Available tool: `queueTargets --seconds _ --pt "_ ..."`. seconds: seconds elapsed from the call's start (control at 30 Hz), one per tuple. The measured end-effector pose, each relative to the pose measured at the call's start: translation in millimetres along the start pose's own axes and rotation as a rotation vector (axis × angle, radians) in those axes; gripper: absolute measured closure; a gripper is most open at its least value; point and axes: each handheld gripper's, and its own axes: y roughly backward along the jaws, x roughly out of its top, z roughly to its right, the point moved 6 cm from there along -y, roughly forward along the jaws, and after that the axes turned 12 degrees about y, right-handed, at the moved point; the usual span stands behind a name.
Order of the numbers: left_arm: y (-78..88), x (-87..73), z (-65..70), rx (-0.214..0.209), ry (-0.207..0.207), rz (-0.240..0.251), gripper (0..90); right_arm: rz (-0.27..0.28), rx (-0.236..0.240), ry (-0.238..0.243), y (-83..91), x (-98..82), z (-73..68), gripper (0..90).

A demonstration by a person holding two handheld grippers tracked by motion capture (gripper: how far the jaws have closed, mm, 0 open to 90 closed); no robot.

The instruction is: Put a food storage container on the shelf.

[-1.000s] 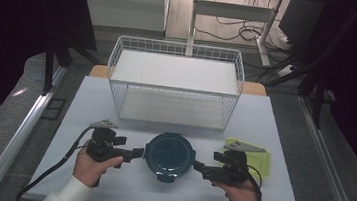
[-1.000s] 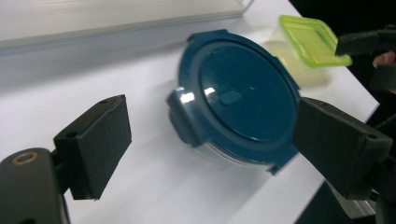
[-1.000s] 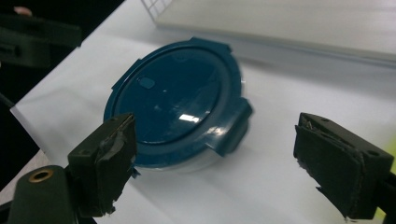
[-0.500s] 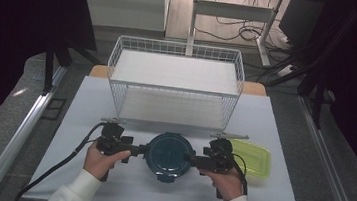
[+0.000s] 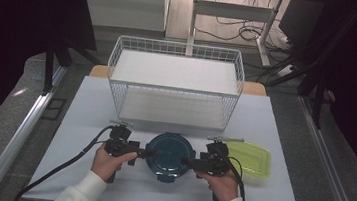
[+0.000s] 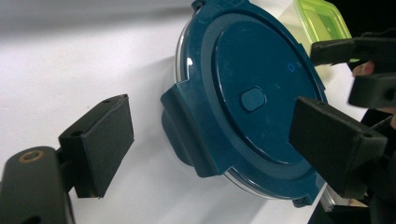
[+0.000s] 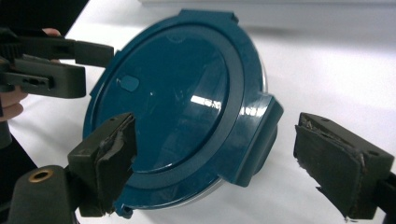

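Round container with dark teal snap-lock lid [image 5: 168, 151] sits on the white table [image 5: 89, 116], near its front edge, just in front of the wire basket [image 5: 175, 80]; green-lidded rectangular container [image 5: 248, 158] just to its right. Left gripper [image 5: 142, 152] comes in from the left side, right gripper [image 5: 186, 160] from the right, one at each side latch. Both are spread wide, nothing pinched: in the left gripper view the jaws straddle the left latch flap [image 6: 187, 135], in the right gripper view they straddle the right latch flap [image 7: 257, 140], gaps on both sides of each. Risks, as judgement: jaws close on the lid rim instead of the flap, so the latch won't release or the pads slip off the glossy plastic. Uneven pull from the two sides could slide or tip the container, or nudge it into the green one. Front and back tabs look latched too, so forcing the lid up could lift the whole container.
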Motion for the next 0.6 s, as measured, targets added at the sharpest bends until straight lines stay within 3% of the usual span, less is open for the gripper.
queueTargets --seconds 0.6 --pt "-12.4 -2.8 -2.1 -0.059 0.028 -0.038 14.0 -0.044 0.029 -0.067 -17.3 -9.8 2.6 13.0"
